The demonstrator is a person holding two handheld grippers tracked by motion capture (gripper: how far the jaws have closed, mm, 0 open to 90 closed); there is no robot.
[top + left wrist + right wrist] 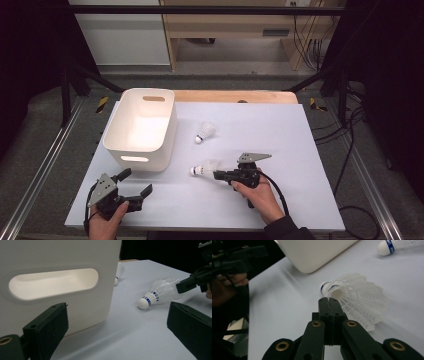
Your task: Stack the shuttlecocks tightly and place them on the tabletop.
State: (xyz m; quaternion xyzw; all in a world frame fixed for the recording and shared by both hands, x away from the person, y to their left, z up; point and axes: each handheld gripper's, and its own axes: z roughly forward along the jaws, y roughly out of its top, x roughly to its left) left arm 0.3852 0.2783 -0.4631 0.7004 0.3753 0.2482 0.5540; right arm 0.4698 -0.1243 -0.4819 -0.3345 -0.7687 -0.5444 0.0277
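On the white table sheet (280, 135), near its front edge, your right gripper (216, 175) lies low and points toward the white bin (141, 128). Its jaws are pressed together, and in the right gripper view they pinch the edge of the feather skirt of the near shuttlecock (354, 298); the two black pads meet with only that thin edge between them. That shuttlecock lies on its side on the sheet, its white cork tip with the blue band turned toward the bin and its feathers turned back toward your right hand (257, 195). It sits just off the bin's front right corner, close to it but not touching.

Your left gripper (137, 184) rests at the front left of the sheet, in front of the bin, with its jaws spread wide and nothing between them. From the left gripper view you look between those pads at the bin's front wall and its oval handle slot (53, 283), with the held shuttlecock lying to the right on the sheet.

A second shuttlecock (205, 132) lies farther back on the sheet, beside the bin's right wall and well apart from both grippers, also on its side. The bin stands upright at the sheet's left.
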